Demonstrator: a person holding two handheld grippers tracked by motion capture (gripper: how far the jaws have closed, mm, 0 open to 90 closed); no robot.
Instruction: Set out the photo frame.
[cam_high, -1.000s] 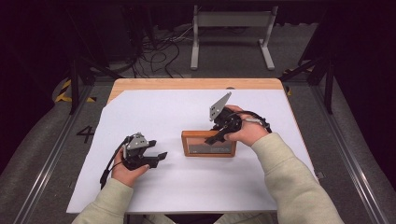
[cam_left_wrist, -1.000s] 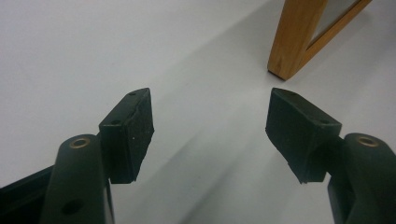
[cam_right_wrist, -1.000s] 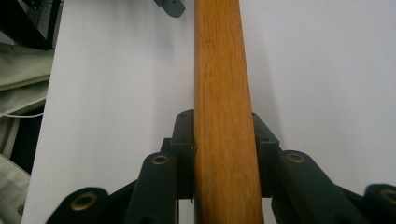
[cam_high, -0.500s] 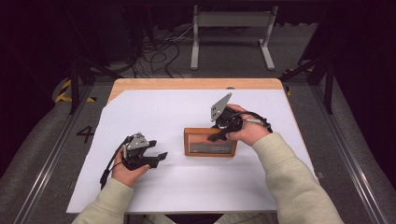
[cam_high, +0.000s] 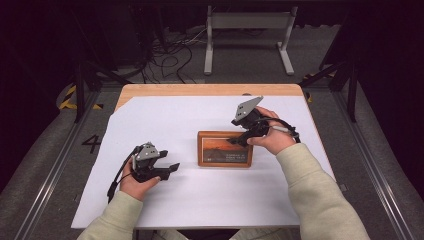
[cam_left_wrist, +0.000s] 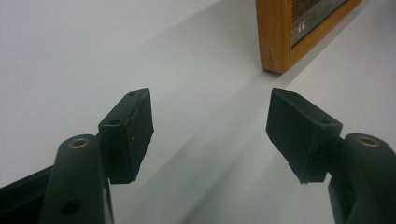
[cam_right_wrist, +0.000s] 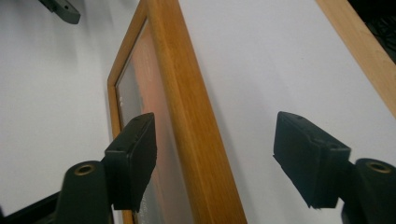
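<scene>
Right gripper (cam_high: 239, 140): we are straddling the picture frame (cam_high: 224, 148) edge, jaws apart.
Left gripper (cam_high: 167, 169): jaws parted, gripping nothing.
Risk: frame sliding during off-centre closing.

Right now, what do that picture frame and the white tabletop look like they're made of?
The picture frame looks like light wood with a smooth, satiny finish: honey colour with faint grain along its rail. Its front pane seems to be glass or clear plastic, since it shows a dull sheen; which one I cannot tell. The white tabletop looks like a matte sheet or laminate over a wooden board, whose bare wood edge shows at the far side.
</scene>
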